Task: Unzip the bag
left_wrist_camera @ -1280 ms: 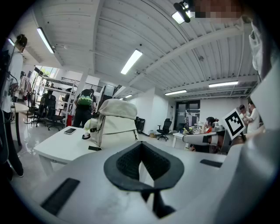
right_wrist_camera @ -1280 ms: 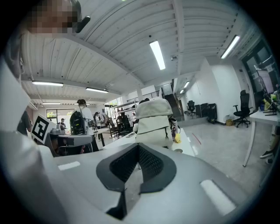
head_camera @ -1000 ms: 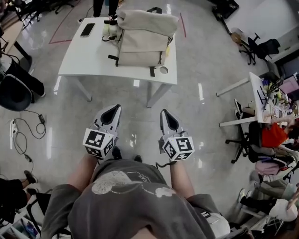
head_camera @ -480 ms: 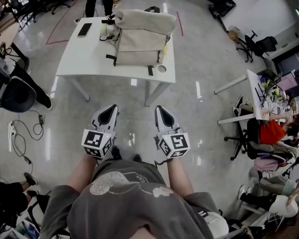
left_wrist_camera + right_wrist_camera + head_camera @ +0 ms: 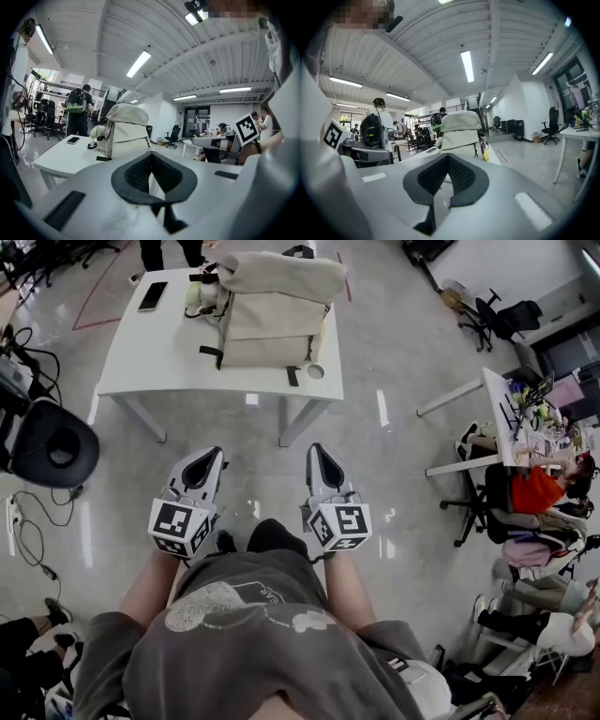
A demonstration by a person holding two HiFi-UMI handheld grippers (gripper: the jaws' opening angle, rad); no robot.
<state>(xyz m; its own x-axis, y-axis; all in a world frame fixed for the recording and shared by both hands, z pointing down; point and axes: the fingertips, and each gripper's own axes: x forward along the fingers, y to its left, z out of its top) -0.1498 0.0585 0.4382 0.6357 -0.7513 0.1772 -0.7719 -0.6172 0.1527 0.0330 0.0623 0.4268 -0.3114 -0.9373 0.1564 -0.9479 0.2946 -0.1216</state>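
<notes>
The table (image 5: 131, 352) stands ahead of the person, with a strip of bare floor (image 5: 262, 493) between the two. The bag (image 5: 272, 320), a beige backpack, sits upright on the far middle of the table top, its top flap folded over towards the person. Both gripper views show the bag centred beyond the jaws and well apart from them. The left gripper (image 5: 212, 456) and the right gripper (image 5: 317, 450) are held side by side at waist level, short of the table's near edge and pointing roughly level towards the bag. On each gripper the jaws are closed together, pad against pad, with nothing between them. A phone (image 5: 153, 296) lies at the table's far left corner, a pale soft item (image 5: 194, 296) rests just beside the bag's left side, and a small round item (image 5: 315, 372) sits near the bag's front right corner. No zip or puller can be made out on the bag at this range, so its place cannot be stated. Judged from this layout, the step in hand is the approach: the unzipping proper is not yet begun and the bag is untouched. The next move calls for closing the gap to the table and finding the zip line and its puller. One gripper must then open and clamp the bag's fabric near the zip's end as a brace, while the other opens and pinches the puller, ready to draw it along the track
</notes>
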